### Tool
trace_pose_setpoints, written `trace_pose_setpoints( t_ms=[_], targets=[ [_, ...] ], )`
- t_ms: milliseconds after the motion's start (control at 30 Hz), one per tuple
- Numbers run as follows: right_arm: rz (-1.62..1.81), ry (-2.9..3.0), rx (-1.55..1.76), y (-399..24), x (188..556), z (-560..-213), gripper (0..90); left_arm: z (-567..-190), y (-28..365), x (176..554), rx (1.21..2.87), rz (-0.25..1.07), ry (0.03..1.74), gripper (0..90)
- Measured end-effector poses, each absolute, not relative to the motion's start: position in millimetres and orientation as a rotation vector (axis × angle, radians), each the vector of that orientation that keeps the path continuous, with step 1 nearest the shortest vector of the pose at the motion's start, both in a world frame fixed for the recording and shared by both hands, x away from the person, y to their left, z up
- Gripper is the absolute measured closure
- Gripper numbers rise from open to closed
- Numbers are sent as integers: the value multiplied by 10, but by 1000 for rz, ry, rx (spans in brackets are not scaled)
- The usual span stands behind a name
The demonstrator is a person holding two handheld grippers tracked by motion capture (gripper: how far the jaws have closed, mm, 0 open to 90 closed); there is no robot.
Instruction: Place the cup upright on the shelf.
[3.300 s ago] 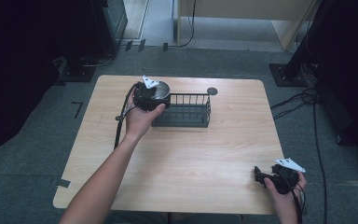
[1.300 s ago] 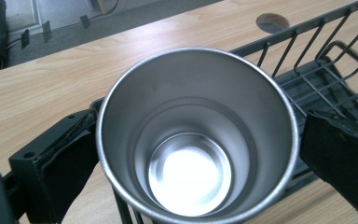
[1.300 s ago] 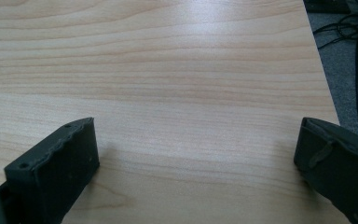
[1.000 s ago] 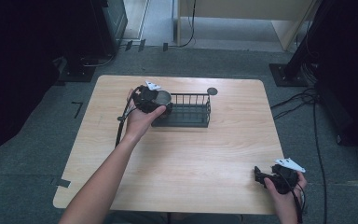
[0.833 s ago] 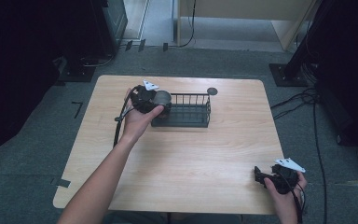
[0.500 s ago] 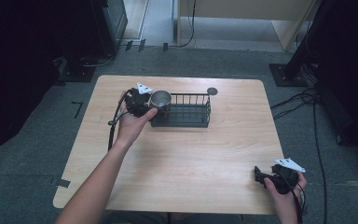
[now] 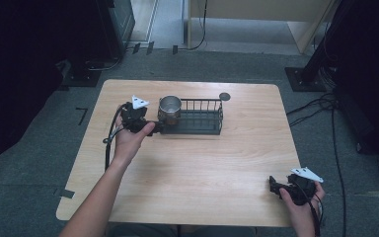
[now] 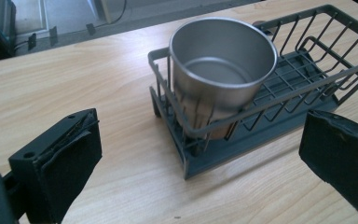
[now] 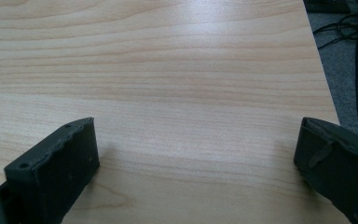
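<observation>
The steel cup point(image 8: 223, 74) is seated upright in the wire basket's point(image 8: 307, 79) left end — walled in there. The left gripper point(image 8: 200, 158) is held agape just beside the basket; the right gripper point(image 9: 196, 172), well apart, is spread empty.

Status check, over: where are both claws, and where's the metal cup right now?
Left claw open, facing the wire basket. Right claw open, low over bare table near its corner. Metal cup upright in the basket's end, ungripped. Nothing in the way.

cup point(image 8: 223, 74) base: hidden behind basket point(image 8: 261, 116) wires | small dark disc point(image 7: 224, 96): perhaps a lid, too small
</observation>
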State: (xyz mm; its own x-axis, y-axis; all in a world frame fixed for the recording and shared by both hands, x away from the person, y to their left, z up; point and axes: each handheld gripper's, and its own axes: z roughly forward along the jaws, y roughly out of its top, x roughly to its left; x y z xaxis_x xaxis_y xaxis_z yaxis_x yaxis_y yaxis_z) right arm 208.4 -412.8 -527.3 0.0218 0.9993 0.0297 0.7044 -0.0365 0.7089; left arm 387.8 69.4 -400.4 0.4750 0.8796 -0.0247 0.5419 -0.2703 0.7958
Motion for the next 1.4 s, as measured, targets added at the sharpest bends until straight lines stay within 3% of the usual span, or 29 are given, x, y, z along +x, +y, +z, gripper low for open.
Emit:
trace_pose_setpoints(
  t_ms=[1400],
  targets=[
    [752, 1733, 1794, -4128, 2084, -5273, 0, -4877, 1929, 3210, 1872, 541, 1481, 0]
  ],
)
